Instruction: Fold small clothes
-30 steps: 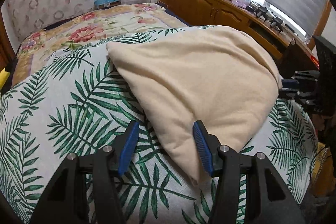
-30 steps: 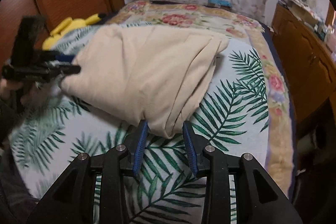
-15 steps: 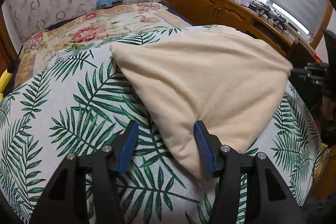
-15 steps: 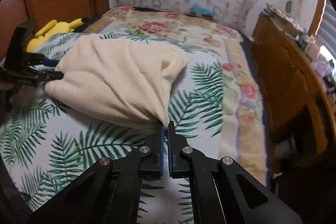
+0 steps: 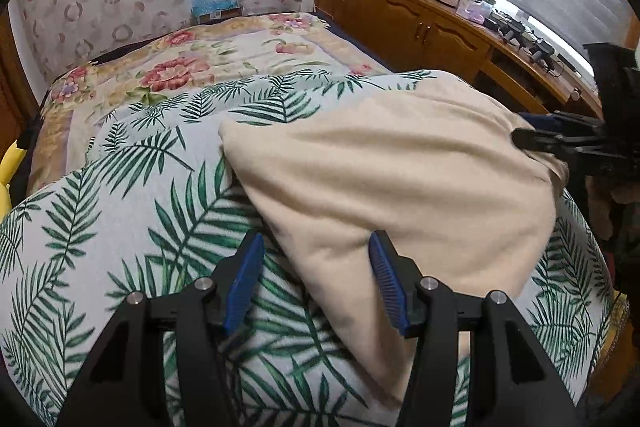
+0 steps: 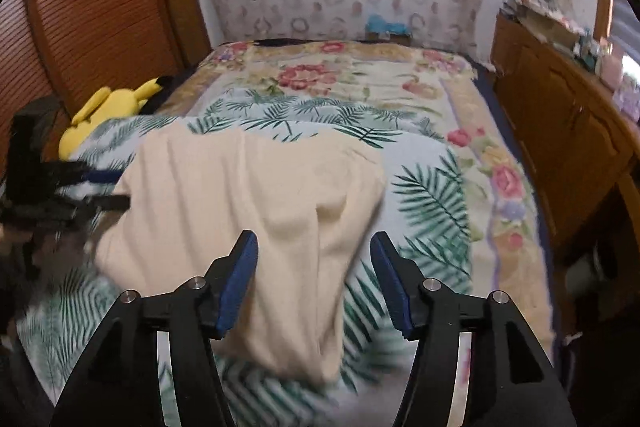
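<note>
A cream garment lies folded on the palm-leaf sheet of the bed. It also shows in the right wrist view. My left gripper is open, its jaws on either side of the garment's near left edge, holding nothing. My right gripper is open and empty, with the garment's near corner lying between and below its jaws. The right gripper shows at the garment's right edge in the left wrist view. The left gripper shows at the garment's left edge in the right wrist view.
A floral blanket covers the far half of the bed. A yellow plush toy lies at the bed's left side by a wooden wardrobe. A wooden sideboard with clutter runs along the right under the window blinds.
My right gripper, open a second ago, shut on the garment's corner, then opened wide and let it go; the view is blurred by motion. My left gripper stayed open and moved slightly forward.
</note>
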Tool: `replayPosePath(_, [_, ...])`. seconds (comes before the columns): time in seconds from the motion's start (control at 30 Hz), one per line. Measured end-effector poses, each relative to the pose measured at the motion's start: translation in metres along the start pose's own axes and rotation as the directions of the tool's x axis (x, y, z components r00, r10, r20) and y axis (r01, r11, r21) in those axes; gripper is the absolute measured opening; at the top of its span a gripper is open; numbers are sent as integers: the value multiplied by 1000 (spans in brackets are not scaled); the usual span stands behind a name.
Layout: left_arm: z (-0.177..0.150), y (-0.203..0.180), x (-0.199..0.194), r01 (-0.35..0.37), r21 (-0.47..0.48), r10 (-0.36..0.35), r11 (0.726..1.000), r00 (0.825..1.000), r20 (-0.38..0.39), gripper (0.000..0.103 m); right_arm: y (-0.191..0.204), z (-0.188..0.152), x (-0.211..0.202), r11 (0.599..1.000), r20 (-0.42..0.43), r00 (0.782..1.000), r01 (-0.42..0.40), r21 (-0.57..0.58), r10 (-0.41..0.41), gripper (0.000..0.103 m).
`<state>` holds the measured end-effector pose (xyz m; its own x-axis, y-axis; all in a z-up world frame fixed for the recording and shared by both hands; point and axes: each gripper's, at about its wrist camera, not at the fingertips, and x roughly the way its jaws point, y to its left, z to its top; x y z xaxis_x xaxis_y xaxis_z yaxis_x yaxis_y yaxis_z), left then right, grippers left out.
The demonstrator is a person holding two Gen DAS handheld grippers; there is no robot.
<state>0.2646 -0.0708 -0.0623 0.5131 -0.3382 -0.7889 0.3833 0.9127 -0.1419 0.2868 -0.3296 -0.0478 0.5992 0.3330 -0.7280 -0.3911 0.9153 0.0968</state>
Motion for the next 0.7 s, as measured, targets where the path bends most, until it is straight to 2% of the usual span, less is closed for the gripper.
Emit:
replayPosePath(0.17, [8, 11, 6, -4, -29, 4, 1000, 1000, 3, 54, -3, 4, 28, 999, -45, 999, 13, 37, -11, 62])
replayPosePath(0.33, [9, 19, 13, 51, -84, -52, 995, 999, -5, 54, -3, 3, 36, 999, -81, 997, 20, 45, -17, 71])
replayPosePath(0.5, [6, 24, 12, 93, -111, -90, 989, 996, 26, 52, -7, 1, 40, 998, -81, 997, 8, 67, -2, 78])
replayPosePath(0.67, [6, 28, 12, 116, -132, -113, 984, 993, 31, 50, 2, 3, 42, 999, -82, 996, -20, 38, 23, 79])
replayPosePath(0.7, [7, 29, 12, 122, -143, -119, 982, 992, 30, 50, 5, 4, 43, 999, -83, 996, -30, 26, 32, 72])
